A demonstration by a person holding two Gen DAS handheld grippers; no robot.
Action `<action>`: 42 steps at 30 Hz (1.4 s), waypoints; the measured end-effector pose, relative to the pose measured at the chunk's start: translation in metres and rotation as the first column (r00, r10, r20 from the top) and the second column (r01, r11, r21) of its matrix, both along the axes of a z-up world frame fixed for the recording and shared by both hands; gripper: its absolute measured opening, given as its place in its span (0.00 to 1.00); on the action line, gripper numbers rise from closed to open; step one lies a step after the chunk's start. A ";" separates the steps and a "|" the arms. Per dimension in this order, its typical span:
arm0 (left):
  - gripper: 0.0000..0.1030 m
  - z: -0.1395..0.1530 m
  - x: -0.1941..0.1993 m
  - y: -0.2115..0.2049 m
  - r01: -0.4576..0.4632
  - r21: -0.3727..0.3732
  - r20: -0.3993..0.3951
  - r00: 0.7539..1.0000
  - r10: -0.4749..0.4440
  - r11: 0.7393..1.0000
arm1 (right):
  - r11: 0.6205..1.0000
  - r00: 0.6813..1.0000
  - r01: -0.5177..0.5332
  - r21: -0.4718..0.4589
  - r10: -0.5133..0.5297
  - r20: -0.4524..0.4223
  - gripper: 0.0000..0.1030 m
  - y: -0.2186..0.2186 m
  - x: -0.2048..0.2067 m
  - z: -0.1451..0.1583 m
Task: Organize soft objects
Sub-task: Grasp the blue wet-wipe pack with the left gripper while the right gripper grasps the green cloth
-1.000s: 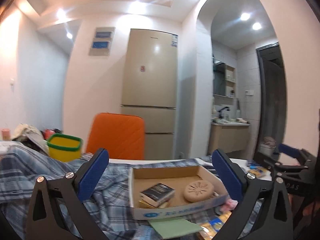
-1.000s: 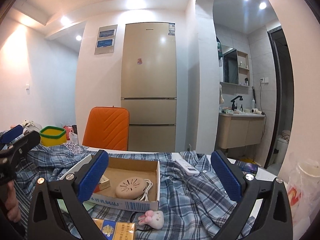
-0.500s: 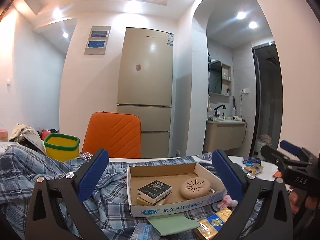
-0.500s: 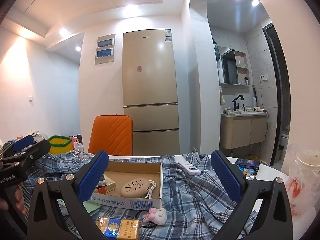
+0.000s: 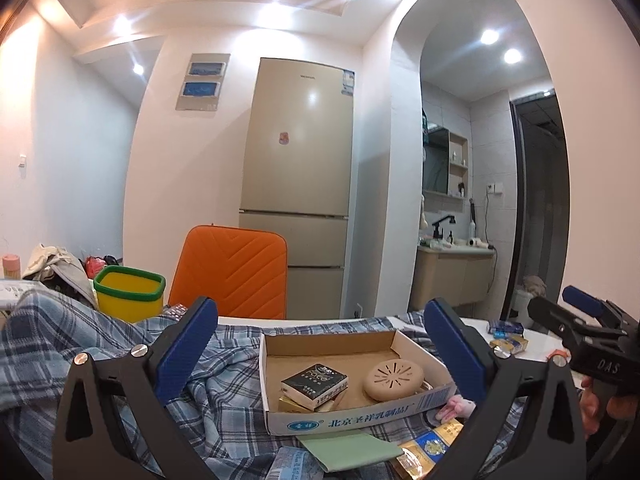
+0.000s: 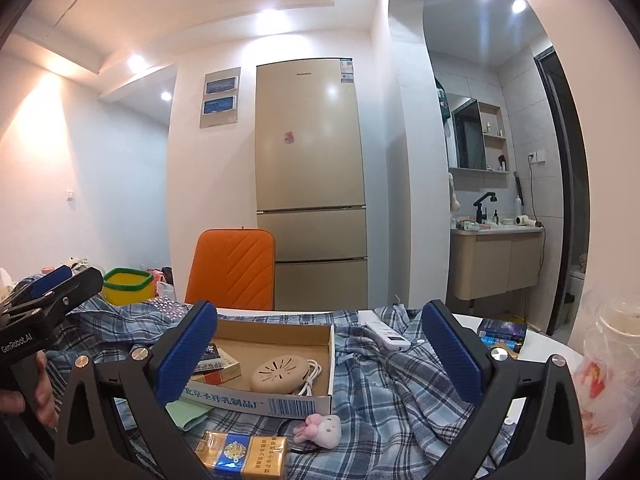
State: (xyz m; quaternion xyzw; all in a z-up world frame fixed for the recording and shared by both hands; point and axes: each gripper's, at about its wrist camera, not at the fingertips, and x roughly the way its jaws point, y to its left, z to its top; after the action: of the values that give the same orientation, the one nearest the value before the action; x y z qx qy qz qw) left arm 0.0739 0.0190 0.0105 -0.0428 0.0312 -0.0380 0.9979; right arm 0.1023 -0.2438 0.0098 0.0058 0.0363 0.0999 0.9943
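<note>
While you've got both tools up over the table, your left gripper has its jaws spread wide with nothing between the blue pads, and your right gripper is the same deal, wide open and holding nothing. Closest to you in the right view there's a gold and blue packet lying flat on the cloth, and just beside it on the right a little pink and white plush bunny, resting on the plaid right in front of the box. A green sheet pokes out from under the box's front edge. That blue plaid shirt is the big soft thing here; it's rumpled across most of the table, running under the cardboard box and off to your left. Inside the box you've got a dark packet stacked on another one, plus a round beige vented disc with a white cord next to it. A white remote sits on the shirt past the box's right corner. Further back, an orange chair is pushed up to the far side of the table, a yellow bin with a green rim stands off to the left of it, and a tall beige fridge is against the back wall.
</note>
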 end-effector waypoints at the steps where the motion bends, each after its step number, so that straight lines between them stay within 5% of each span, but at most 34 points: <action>1: 1.00 0.003 -0.002 0.000 0.012 0.004 -0.003 1.000 -0.012 1.000 | 1.000 1.000 0.003 0.005 -0.003 -0.002 1.00 -0.001 0.000 0.002; 4: 1.00 0.011 -0.013 0.000 0.003 0.012 0.001 1.000 -0.003 1.000 | 1.000 1.000 0.010 0.023 -0.010 -0.022 1.00 -0.004 -0.001 0.009; 12: 1.00 0.015 -0.029 0.007 0.033 -0.023 -0.146 0.989 -0.036 0.999 | 1.000 0.997 0.003 0.015 -0.001 -0.083 1.00 0.002 -0.013 0.026; 17: 0.99 0.005 -0.040 0.002 0.024 0.037 -0.255 0.967 -0.013 0.999 | 1.000 0.995 -0.019 0.012 0.020 -0.099 0.99 0.008 -0.025 0.031; 23: 0.85 -0.020 -0.032 -0.003 0.059 -0.008 -0.423 0.904 -0.057 0.998 | 0.999 0.996 -0.012 -0.053 0.007 -0.085 0.99 0.028 -0.036 0.022; 33: 0.70 -0.040 0.010 0.007 0.065 -0.012 -0.574 0.817 -0.060 0.998 | 0.996 0.999 -0.015 -0.083 0.011 -0.051 0.99 0.044 -0.028 0.015; 37: 0.63 -0.051 0.027 0.009 0.070 -0.022 -0.649 0.758 -0.067 0.997 | 0.997 0.993 -0.044 -0.071 0.036 -0.113 0.94 0.049 -0.018 0.012; 42: 0.42 -0.072 0.043 0.010 0.077 -0.040 -0.734 0.674 -0.081 0.996 | 0.997 0.986 -0.053 -0.056 0.043 -0.160 0.93 0.051 -0.012 0.008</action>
State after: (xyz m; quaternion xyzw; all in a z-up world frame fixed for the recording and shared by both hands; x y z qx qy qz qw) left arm 0.1173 0.0290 -0.0612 -0.0557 0.4309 -0.0607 0.8986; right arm 0.0907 -0.1924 0.0176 -0.0172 0.1185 0.1217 0.9853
